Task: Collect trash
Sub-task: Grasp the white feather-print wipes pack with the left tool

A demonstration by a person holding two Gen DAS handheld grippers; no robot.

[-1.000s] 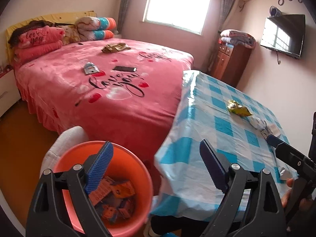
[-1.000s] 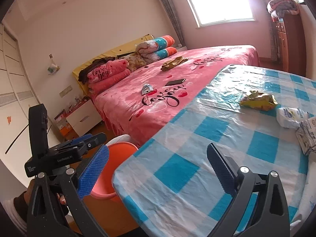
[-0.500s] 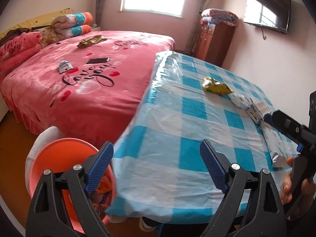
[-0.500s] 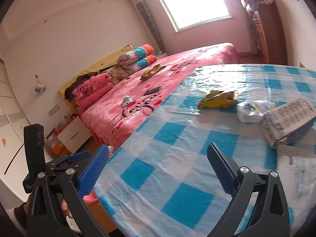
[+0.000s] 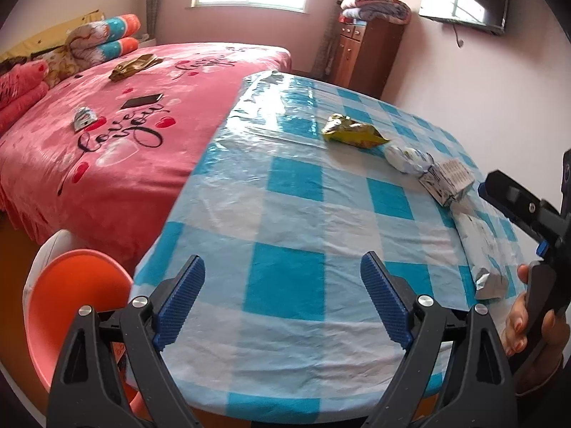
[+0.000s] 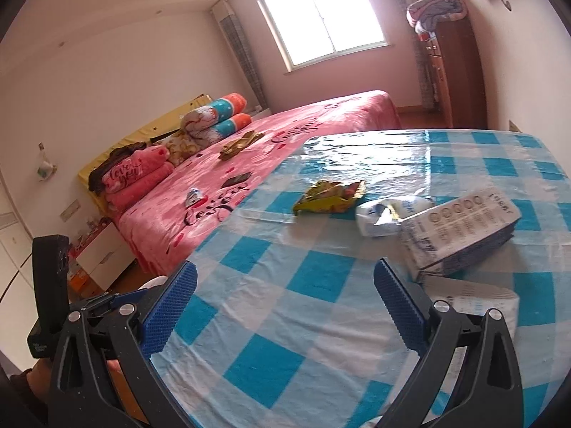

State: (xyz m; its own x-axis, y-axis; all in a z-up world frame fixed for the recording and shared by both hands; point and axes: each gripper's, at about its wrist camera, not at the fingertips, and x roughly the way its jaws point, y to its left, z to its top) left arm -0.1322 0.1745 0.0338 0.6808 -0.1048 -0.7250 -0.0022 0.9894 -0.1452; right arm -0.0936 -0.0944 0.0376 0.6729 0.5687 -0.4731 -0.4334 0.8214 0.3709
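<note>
Lying in a loose line on the checked table were the scraps: a crumpled yellow-green wrapper, a wadded white packet just beside it, then a flattened white carton printed with small circles and touching the packet, and nearest the person a long white bag with a silver end. More litter sat on the pink bed: a small silvery wrapper, a gold bag farther off, and a dark phone between them. The left gripper hung over the table's near edge, jaws spread wide and empty. The right gripper was likewise released, nothing between its pads, with the carton just ahead. An orange bucket stood below the table's corner by the bed. Bare cloth lay open before both grippers.
</note>
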